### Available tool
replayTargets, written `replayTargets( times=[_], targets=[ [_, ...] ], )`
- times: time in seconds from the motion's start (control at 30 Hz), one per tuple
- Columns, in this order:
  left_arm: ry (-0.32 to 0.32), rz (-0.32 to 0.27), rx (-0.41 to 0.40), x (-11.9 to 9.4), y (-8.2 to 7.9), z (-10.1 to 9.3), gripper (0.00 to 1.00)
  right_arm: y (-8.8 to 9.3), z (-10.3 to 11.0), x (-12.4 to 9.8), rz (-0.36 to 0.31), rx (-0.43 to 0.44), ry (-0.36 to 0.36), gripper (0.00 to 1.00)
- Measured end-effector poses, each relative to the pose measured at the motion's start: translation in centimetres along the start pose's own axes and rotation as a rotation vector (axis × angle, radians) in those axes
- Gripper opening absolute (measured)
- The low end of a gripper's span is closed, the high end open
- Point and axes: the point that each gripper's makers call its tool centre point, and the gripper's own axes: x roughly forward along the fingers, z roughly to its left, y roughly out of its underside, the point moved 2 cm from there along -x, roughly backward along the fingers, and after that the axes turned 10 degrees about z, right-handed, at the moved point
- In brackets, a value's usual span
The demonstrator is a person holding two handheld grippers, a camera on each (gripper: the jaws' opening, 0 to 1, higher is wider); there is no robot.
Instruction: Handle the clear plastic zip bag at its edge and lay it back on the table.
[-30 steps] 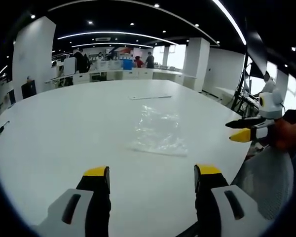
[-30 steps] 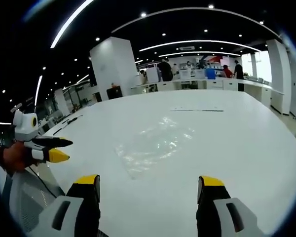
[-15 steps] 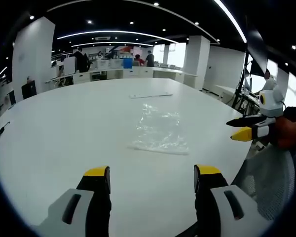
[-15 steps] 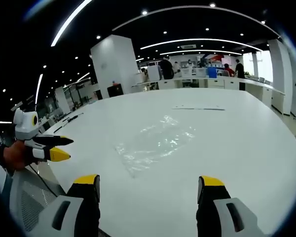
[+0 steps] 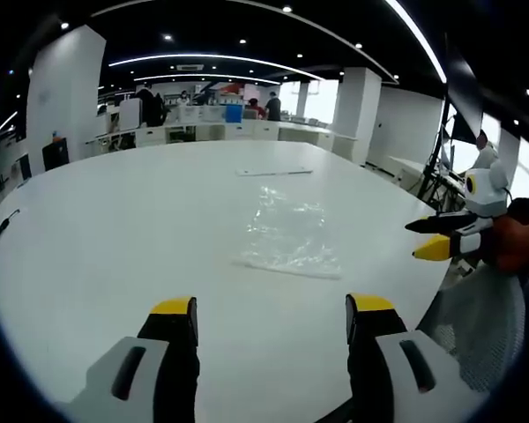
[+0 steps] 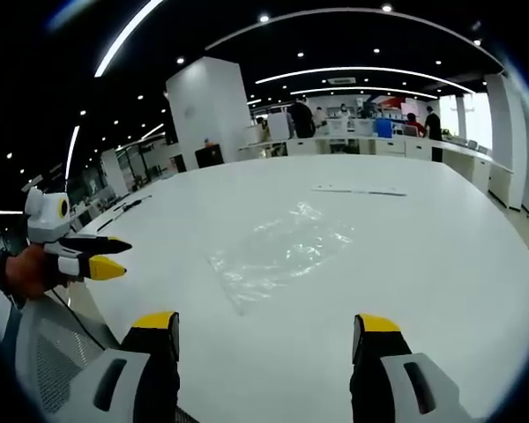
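The clear plastic zip bag [image 5: 289, 233] lies flat and crinkled on the white round table [image 5: 115, 247], right of its middle. My left gripper [image 5: 272, 308] hovers over the near table edge, open, nothing between its yellow-tipped jaws, well short of the bag. The right gripper [image 5: 434, 238] comes in from the right, off the table edge, held by a hand. In the right gripper view the bag [image 6: 282, 251] lies ahead on the table [image 6: 441, 264]. My right gripper [image 6: 265, 323] is open and empty, short of it. The left gripper [image 6: 106, 256] shows at the left, beyond the table edge.
A long thin pale strip [image 5: 271, 172] lies on the table beyond the bag, also seen as the strip [image 6: 360, 190]. A grey mesh chair [image 5: 476, 317] stands by the near table edge. Desks and several people [image 6: 304, 119] are far behind.
Both views have drifted only slightly. The bag lies where it was and both grippers stay open and apart from it.
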Motion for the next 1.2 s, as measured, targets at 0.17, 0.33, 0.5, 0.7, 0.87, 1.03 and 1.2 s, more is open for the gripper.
replayTargets(
  times=[0.17, 0.33, 0.5, 0.7, 0.87, 1.03, 1.2],
  targets=[
    [0.001, 0.001, 0.004, 0.0, 0.0, -0.1, 0.66, 0.0, 0.0, 0.7, 0.014, -0.017, -0.003, 0.80],
    [0.002, 0.005, 0.007, 0.0, 0.1, -0.3, 0.66, -0.6, 0.1, 1.4, 0.018, -0.041, -0.014, 0.79],
    [-0.003, 0.008, 0.005, 0.0, 0.1, -0.2, 0.66, -2.0, 0.6, 3.0, 0.010, -0.073, -0.035, 0.79],
    [-0.005, 0.020, 0.011, 0.1, 0.2, -0.3, 0.65, -4.2, 1.1, 4.8, -0.018, -0.079, -0.062, 0.78],
    [-0.005, 0.046, 0.045, 0.4, 0.5, -0.7, 0.65, -5.9, 1.8, 6.3, -0.028, -0.100, -0.086, 0.78],
    [0.003, 0.066, 0.058, 0.5, 0.7, -0.8, 0.66, -7.5, 2.3, 6.7, -0.053, -0.095, -0.101, 0.78],
    [-0.006, 0.077, 0.071, 0.7, 1.0, -0.7, 0.66, -8.3, 2.2, 8.1, -0.051, -0.103, -0.110, 0.78]
  ],
)
